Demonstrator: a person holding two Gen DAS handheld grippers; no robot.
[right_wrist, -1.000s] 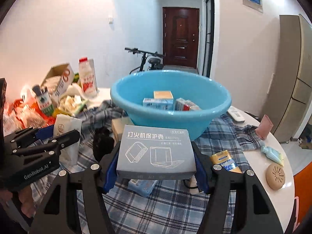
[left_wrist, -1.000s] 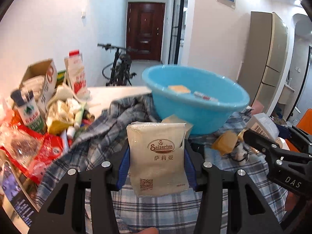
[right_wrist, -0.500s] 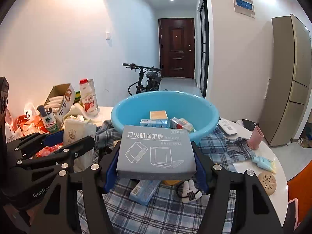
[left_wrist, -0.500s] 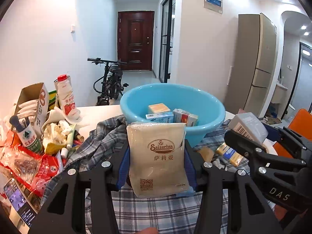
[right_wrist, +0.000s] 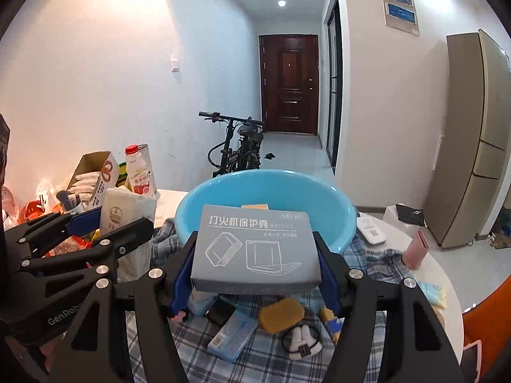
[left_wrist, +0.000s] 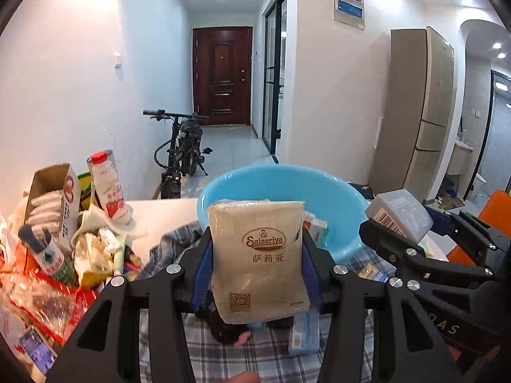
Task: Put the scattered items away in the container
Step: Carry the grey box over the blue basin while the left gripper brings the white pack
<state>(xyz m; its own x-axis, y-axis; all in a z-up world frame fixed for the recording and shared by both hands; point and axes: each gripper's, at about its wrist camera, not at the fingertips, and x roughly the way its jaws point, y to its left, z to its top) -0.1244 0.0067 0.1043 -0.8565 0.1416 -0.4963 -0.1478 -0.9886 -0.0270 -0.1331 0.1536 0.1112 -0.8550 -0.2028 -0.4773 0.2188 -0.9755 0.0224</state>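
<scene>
While clamped upright, the packet (left_wrist: pixel 258 260) fills the left tongs (left_wrist: pixel 255 266).

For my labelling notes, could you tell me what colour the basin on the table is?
The basin is light blue, clearest in the right wrist view.

Held items block most of the basin and the cloth below

The beige packet (left_wrist: pixel 258 258) in the left tongs (left_wrist: pixel 257 271) covers the middle of the blue basin (left_wrist: pixel 338 204), so its contents barely show. The grey box (right_wrist: pixel 255 249) in the right tongs (right_wrist: pixel 255 274) hides the basin's near wall and part of the plaid cloth (right_wrist: pixel 265 357). A phone (left_wrist: pixel 36 351) at lower left is cut by the edge. Print on the small blue pack (right_wrist: pixel 231 340) is too small to read.
</scene>
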